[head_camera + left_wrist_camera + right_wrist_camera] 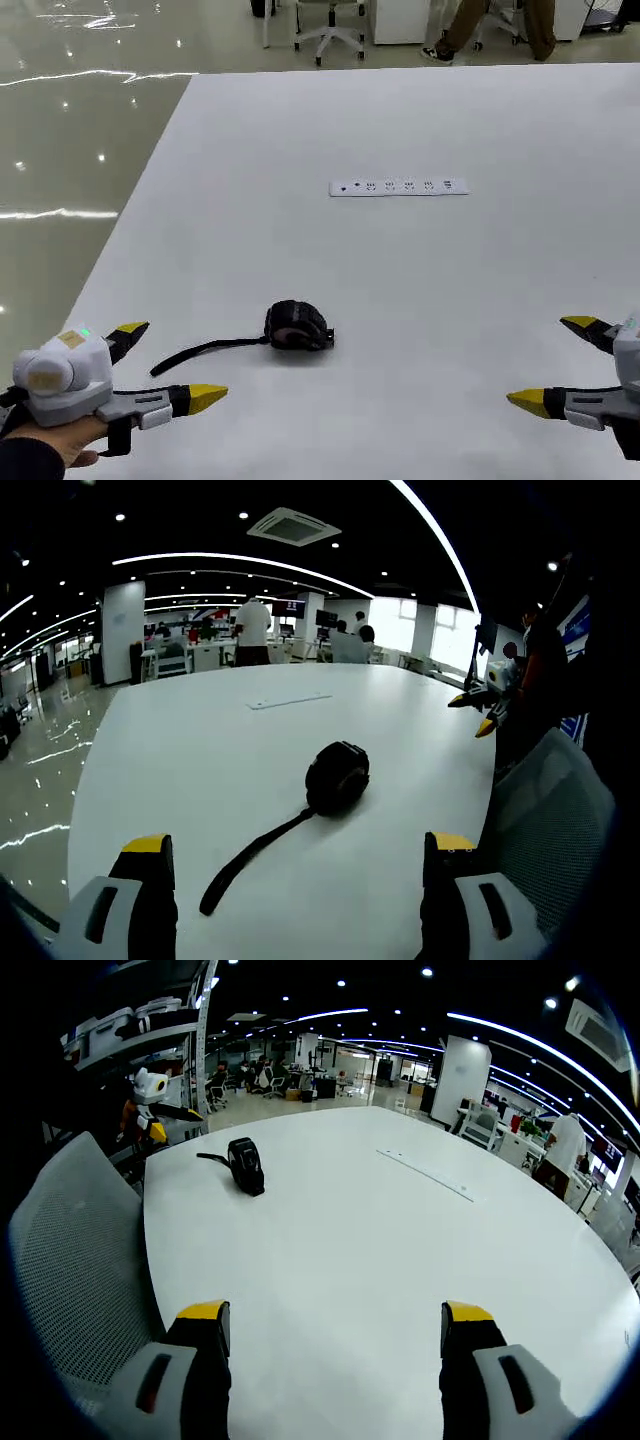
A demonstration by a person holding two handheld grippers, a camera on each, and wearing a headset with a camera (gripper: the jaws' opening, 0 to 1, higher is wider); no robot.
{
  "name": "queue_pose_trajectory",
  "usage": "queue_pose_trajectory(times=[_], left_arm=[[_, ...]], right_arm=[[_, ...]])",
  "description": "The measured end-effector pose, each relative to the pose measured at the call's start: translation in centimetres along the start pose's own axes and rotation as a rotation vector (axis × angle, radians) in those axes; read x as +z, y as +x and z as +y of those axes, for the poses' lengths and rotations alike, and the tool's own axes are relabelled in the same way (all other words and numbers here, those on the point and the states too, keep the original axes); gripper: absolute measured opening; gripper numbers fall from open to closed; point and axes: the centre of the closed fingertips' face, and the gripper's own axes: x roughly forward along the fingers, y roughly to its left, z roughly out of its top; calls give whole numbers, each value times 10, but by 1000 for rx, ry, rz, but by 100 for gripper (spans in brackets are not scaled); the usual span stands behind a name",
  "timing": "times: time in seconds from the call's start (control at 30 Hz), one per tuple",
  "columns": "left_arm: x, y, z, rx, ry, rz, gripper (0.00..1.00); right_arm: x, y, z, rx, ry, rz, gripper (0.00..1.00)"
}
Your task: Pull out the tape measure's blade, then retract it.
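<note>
A white power strip lies flat on the white table, toward its far side. Beyond the far edge, 1 office chair stands on the glossy floor. A grey mesh chair back sits against the table's near edge.

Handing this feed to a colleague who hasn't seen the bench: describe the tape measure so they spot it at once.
Start with the white table. On its near part, toward the left claw, lies the tape measure. It is small, round and black with a black strap trailing from it, unlike the long white power strip farther back.
</note>
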Motion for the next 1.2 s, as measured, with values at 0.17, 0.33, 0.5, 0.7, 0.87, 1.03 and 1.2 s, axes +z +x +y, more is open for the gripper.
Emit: queue_pose_trajectory(times=[0.17, 0.33, 0.5, 0.7, 0.87, 1.03, 1.2], left_arm=[[12, -24, 5, -1, -54, -53, 100], [20, -37, 17, 43, -69, -60, 100], [25, -39, 16, 60, -51, -59, 100], [15, -35, 13, 51, -66, -29, 100], [13, -34, 9, 48, -53, -26, 100], [14, -33, 3, 38, -53, -33, 100], [15, -32, 0, 37, -48, -34, 100]], right_arm=[[-14, -25, -5, -20, 30, 3, 90], [-22, -40, -1, -28, 54, -7, 100], [-29, -47, -2, -36, 85, -9, 100], [-35, -51, -6, -43, 103, 0, 100], [-36, -53, -7, -46, 111, -5, 100], [-35, -55, -8, -53, 115, -14, 100], [-35, -57, -6, -53, 113, -15, 100]])
